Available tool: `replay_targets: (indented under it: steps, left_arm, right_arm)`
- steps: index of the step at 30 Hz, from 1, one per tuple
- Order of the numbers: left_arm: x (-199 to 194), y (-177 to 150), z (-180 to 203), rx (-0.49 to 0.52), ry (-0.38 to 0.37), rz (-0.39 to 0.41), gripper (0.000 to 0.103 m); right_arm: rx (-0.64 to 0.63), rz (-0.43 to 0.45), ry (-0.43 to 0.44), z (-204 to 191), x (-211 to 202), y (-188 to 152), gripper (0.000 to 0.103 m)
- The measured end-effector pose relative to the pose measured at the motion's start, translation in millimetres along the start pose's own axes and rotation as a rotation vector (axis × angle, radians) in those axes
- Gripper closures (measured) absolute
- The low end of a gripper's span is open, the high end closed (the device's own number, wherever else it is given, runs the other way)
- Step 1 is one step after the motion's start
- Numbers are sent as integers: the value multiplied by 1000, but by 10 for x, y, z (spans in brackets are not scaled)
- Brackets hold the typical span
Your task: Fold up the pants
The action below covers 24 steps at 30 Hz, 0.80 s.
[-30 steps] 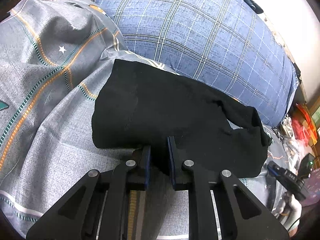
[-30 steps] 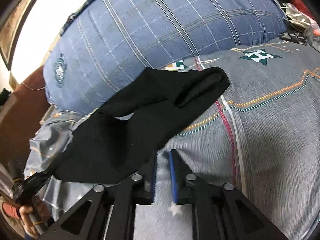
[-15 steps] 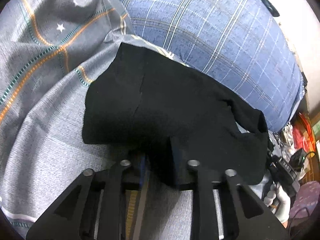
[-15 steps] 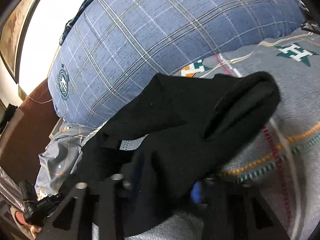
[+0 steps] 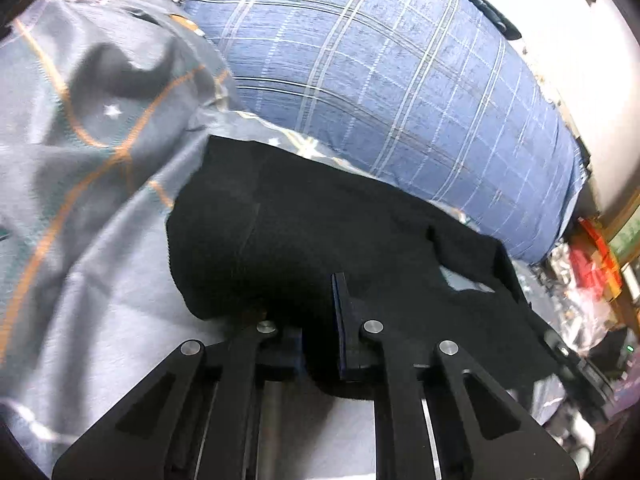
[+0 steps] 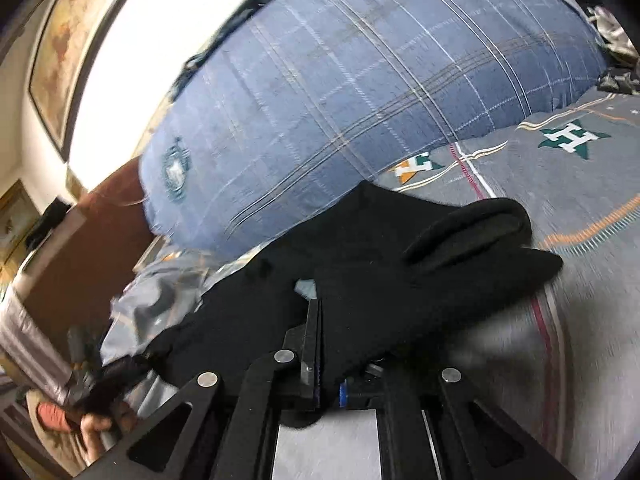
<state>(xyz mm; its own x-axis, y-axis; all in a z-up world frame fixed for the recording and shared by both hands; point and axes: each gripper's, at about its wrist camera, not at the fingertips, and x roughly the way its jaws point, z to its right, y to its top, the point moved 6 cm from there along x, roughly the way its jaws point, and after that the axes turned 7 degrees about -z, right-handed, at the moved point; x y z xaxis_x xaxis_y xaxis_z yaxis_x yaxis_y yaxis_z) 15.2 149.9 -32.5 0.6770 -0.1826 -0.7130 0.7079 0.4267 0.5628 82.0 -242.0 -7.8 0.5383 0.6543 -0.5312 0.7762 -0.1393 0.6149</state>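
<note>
Both grippers, left gripper (image 5: 316,320) and right gripper (image 6: 330,344), have just been closing and are now pinching the near edge of the black pants (image 5: 320,232) lying on the grey bedspread (image 5: 80,240), probably so it's lifting evenly for the fold.

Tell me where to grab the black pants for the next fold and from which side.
Grip the near hem of the pants, coming in low from the near side. That edge lies loose on the bedsheet, while the far edge butts the pillow. The left gripper and right gripper already pinch it there.
</note>
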Motion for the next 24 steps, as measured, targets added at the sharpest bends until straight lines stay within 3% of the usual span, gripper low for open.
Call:
replay_targets:
  steps: [5,8,11,13,14,17,21,24]
  left_arm:
    - [146,-159,-291,-23,119,-109,92]
    - [132,-154,-266,-6,140,-98,88]
    - [104,-161,-292,-14,144,-87,84]
    - [102,-164,-323,-36,127,-91,84]
    - [94,-168,-333,-39,125,-92,84]
    - [106,-158,-313,-33,138,-96,84]
    - [154,-154,-278,-39,145,-105,84]
    - [161,-156,-271,-39,150,-104,84]
  right_arm:
    - [-27,-154,-69,-43,27,-554,98]
    - [15,-257,-123,120,151,-715,95]
    - [27,-202,-137,145,-36,-595,86]
    - [18,-166,-218,227,-209,-503,69]
    - [16,-155,-263,289,-262,-462,66]
    - [30,-128,-392,555,-438,-357,64]
    - [85,-101,-452,854,-554,-213,64]
    - [44,-115,-487,952,-476,-44,64]
